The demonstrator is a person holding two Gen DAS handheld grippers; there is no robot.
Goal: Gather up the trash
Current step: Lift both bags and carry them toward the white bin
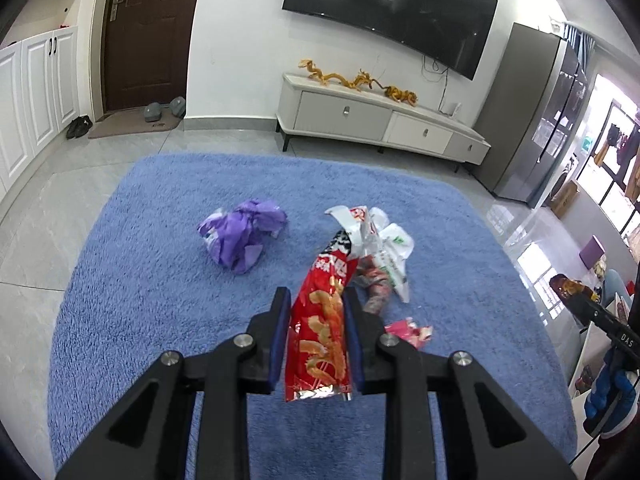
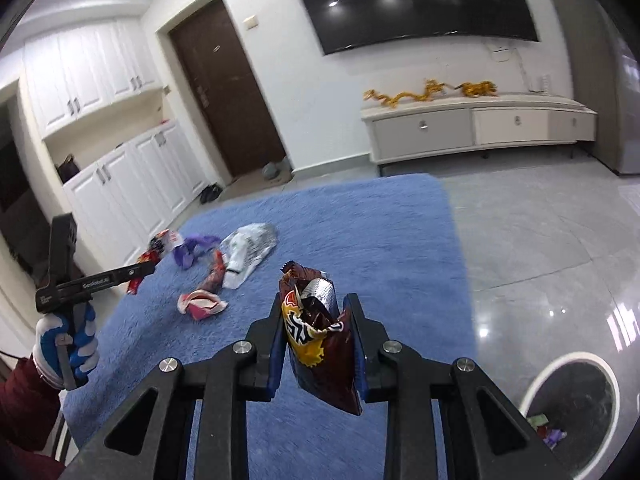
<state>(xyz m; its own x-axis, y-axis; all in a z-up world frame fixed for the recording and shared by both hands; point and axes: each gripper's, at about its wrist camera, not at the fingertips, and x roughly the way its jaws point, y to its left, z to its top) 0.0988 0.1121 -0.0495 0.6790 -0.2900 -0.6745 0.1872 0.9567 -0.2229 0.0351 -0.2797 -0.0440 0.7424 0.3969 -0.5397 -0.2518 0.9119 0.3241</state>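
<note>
My left gripper (image 1: 316, 300) is shut on a red snack wrapper (image 1: 320, 332) and holds it above the blue rug (image 1: 140, 280). My right gripper (image 2: 316, 304) is shut on a dark brown chip bag (image 2: 320, 344), also lifted above the rug (image 2: 360, 232). On the rug lie a crumpled purple bag (image 1: 240, 236), a white plastic bag (image 1: 390, 248), a dark wrapper (image 1: 376, 284) and a pink wrapper (image 1: 412, 330). The right wrist view shows the same pile: white bag (image 2: 248, 256), pink wrapper (image 2: 202, 304), purple bag (image 2: 192, 250). A round white-rimmed bin (image 2: 532, 384) with trash inside stands on the floor at the lower right.
A white TV cabinet (image 1: 380, 120) with gold dragon ornaments stands under a wall TV (image 1: 392, 12). A brown door (image 1: 144, 36) and white cupboards (image 1: 36, 100) are at the left, a grey fridge (image 1: 532, 120) at the right. Grey tile floor (image 2: 540, 240) surrounds the rug.
</note>
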